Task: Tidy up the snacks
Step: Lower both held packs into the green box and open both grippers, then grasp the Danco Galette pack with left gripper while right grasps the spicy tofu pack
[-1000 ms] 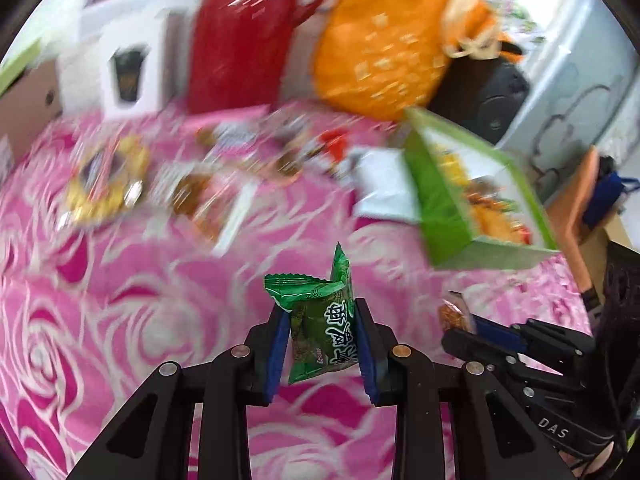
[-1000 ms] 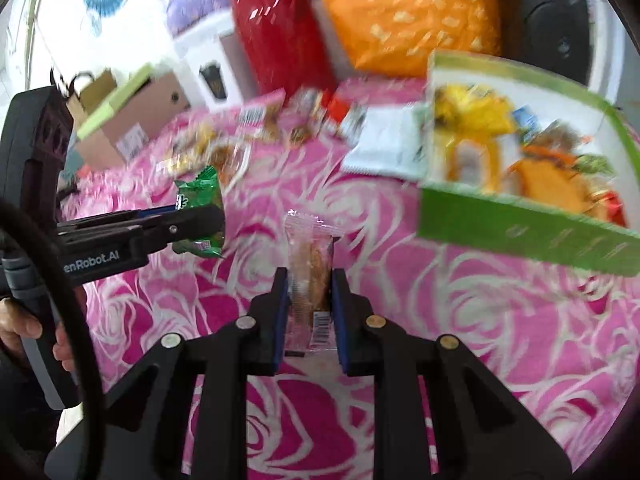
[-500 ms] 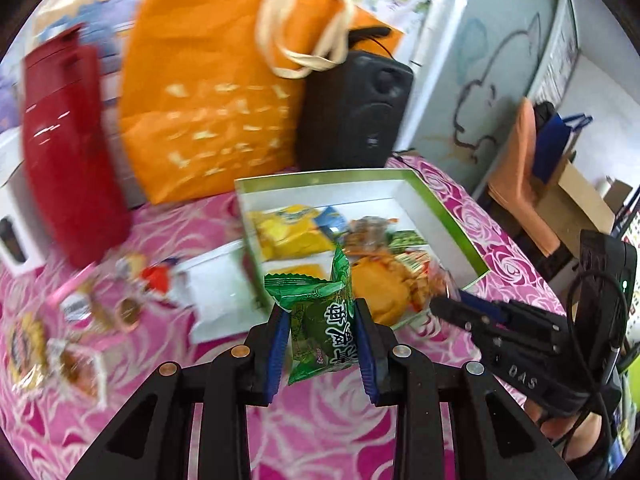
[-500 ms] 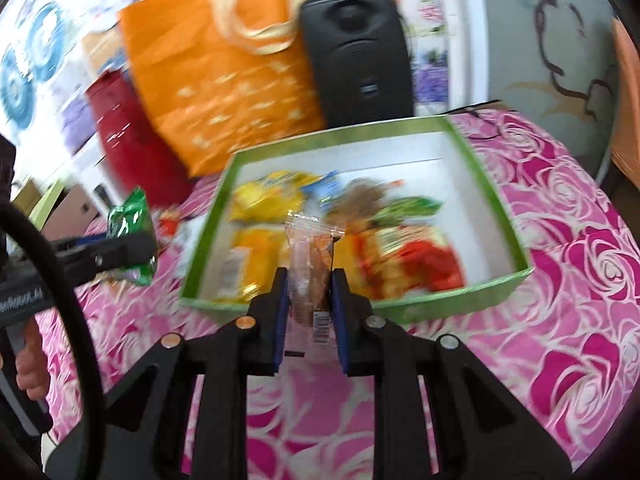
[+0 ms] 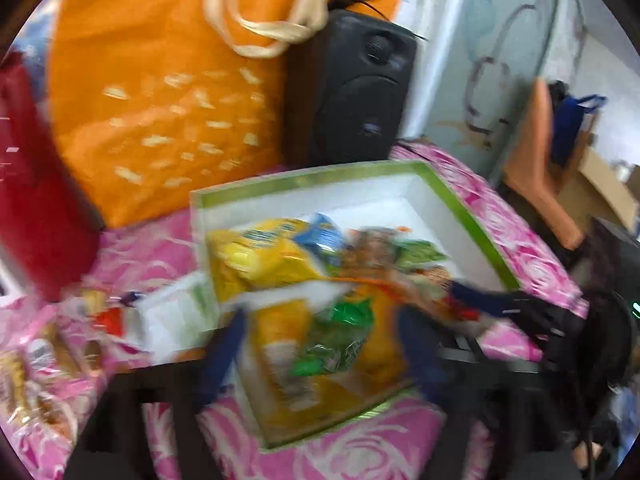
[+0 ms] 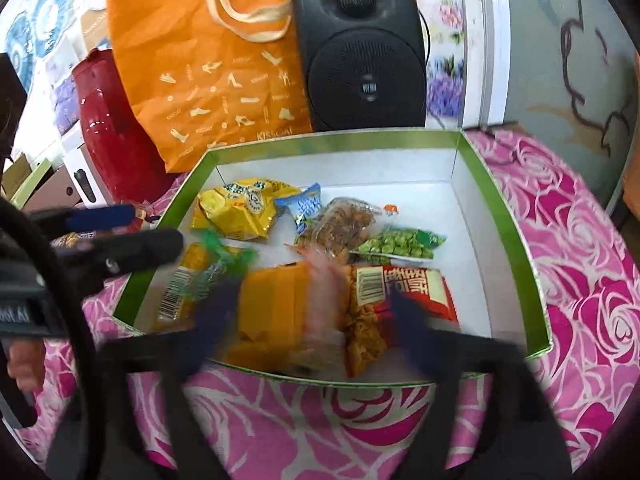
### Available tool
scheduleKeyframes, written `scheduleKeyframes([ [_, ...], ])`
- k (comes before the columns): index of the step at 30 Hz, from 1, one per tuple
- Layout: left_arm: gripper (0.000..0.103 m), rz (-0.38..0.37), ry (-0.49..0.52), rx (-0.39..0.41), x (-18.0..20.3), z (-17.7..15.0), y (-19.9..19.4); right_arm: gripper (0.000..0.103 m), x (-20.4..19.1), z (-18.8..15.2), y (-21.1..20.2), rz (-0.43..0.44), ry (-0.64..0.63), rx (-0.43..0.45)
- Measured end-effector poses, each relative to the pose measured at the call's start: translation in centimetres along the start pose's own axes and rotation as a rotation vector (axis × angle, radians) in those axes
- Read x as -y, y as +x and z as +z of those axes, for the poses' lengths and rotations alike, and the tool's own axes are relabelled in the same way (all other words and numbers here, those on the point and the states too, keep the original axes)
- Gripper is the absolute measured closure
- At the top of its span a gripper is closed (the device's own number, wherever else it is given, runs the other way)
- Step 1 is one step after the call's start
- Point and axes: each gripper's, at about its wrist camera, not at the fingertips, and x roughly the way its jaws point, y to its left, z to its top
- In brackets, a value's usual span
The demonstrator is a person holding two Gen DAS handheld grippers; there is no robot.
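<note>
A pink rose-print cloth covers the table. Nearest, both grippers are spread wide and blurred over the green box. The left gripper has a green packet loose between its jaws, seemingly released; the right gripper likewise brackets a clear packet. Both wrappers look light, crinkly and slippery, best pinched mid-body. Beyond stand an orange bag and speaker.

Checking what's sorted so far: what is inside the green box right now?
Green box holds yellow chip bag, blue packet, green peas packet, red packet, orange packs. Anything beneath them is hidden.
</note>
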Motion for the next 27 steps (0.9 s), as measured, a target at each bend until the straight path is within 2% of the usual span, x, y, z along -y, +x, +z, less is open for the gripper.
scheduleKeyframes([
  [1, 0.015, 0.024, 0.006, 0.032, -0.2, -0.2, -0.4, 0.008, 0.0, -0.1, -0.2, 0.009, -0.001, 0.012],
  [3, 0.015, 0.027, 0.008, 0.021, -0.7, -0.3, -0.4, 0.008, 0.1, -0.3, -0.5, 0.008, -0.002, 0.017],
  [6, 0.015, 0.035, -0.019, 0.016, -1.5, -0.5, -0.5, 0.001, -0.1, -0.4, -0.6, -0.014, -0.012, 0.015],
  [12, 0.015, 0.05, -0.045, 0.003, -2.2, -1.3, -1.4, 0.001, -0.9, -0.6, -1.4, -0.022, -0.017, 0.006],
  [23, 0.015, 0.055, -0.057, 0.072, -2.8, -2.8, -6.2, 0.001, -4.4, -0.4, -3.6, 0.007, -0.06, 0.014],
  [27, 0.015, 0.073, -0.059, 0.093, -3.4, -4.3, -8.1, 0.001, -6.5, -0.7, -5.1, 0.016, -0.059, 0.063],
])
